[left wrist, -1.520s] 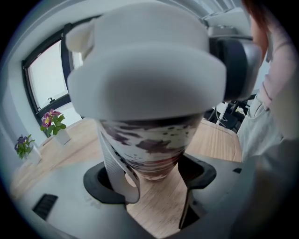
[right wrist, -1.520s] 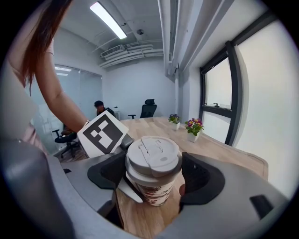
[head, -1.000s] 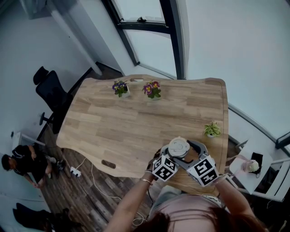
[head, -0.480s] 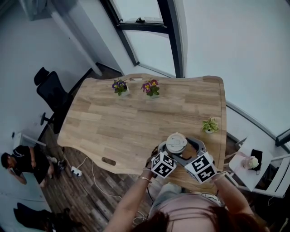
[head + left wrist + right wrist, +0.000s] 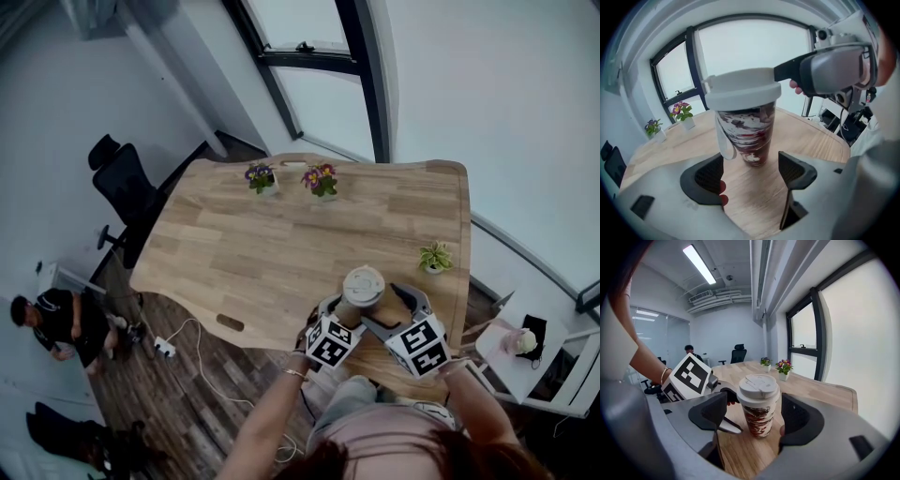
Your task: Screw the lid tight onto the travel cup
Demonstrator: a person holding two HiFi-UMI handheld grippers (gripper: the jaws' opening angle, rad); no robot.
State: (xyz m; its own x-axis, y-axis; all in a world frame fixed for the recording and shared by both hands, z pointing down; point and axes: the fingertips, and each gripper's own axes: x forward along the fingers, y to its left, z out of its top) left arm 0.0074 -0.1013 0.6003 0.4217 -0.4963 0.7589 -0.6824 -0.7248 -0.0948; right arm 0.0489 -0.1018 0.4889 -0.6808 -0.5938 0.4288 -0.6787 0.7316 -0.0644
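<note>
The travel cup (image 5: 361,292) stands upright on the wooden table (image 5: 272,253) near its front edge, with the pale lid (image 5: 363,285) on top. Its body (image 5: 747,133) is dark with red and white swirls, and a white loop hangs from the lid (image 5: 740,89). My left gripper (image 5: 336,312) is open just short of the cup's left side; in the left gripper view the cup stands a little beyond the left gripper (image 5: 752,169). My right gripper (image 5: 397,306) is open with the cup (image 5: 759,416) between its jaws, a gap on each side. One right finger (image 5: 790,72) reaches beside the lid.
Two flowering pots (image 5: 262,177) (image 5: 321,180) stand at the table's far edge and a small green plant (image 5: 432,256) at its right edge. A black office chair (image 5: 127,187) is at the left, a person (image 5: 56,319) lower left, a small side table (image 5: 520,342) at the right.
The cup now shows taller and a little farther ahead of both marker cubes. The head view has shifted slightly. Both grippers stay close round the cup.
</note>
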